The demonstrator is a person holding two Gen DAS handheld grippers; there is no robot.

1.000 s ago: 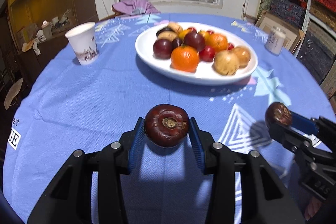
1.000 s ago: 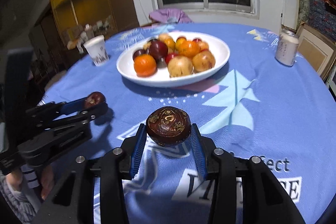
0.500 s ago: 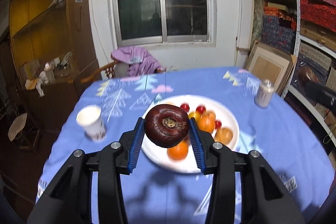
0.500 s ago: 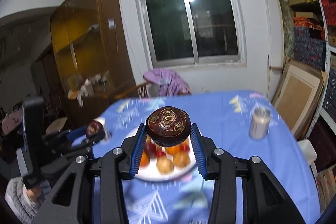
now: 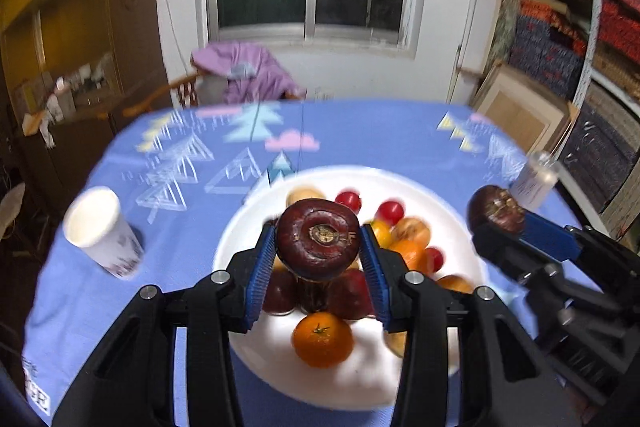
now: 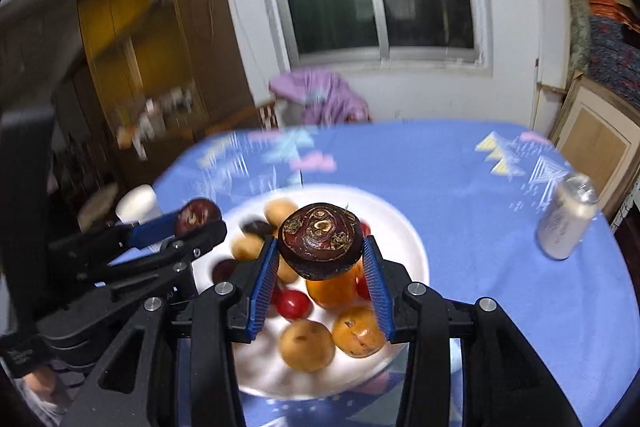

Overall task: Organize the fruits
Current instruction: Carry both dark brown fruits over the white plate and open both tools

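Note:
My left gripper [image 5: 319,247] is shut on a dark purple mangosteen [image 5: 318,239] and hangs above the white fruit plate [image 5: 248,227]. My right gripper [image 6: 321,251] is shut on a second mangosteen [image 6: 321,242], also over the white plate [image 6: 404,239]. Each gripper shows in the other's view: the right gripper [image 5: 498,217] with its fruit at the plate's right side, the left gripper [image 6: 198,219] at the plate's left side. The plate holds several fruits: an orange [image 5: 323,339], red plums, small red fruits and brown round ones [image 6: 307,345].
A white paper cup [image 5: 102,231] stands left of the plate on the blue tablecloth [image 5: 360,131]. A drinks can [image 6: 568,223] stands to the right. Behind the table are a chair with purple cloth [image 5: 250,71], a window, a wooden cabinet and shelves.
Both grippers rose from just above the tablecloth and moved forward with their mangosteens; they now hang over the plate, which was farther ahead before.

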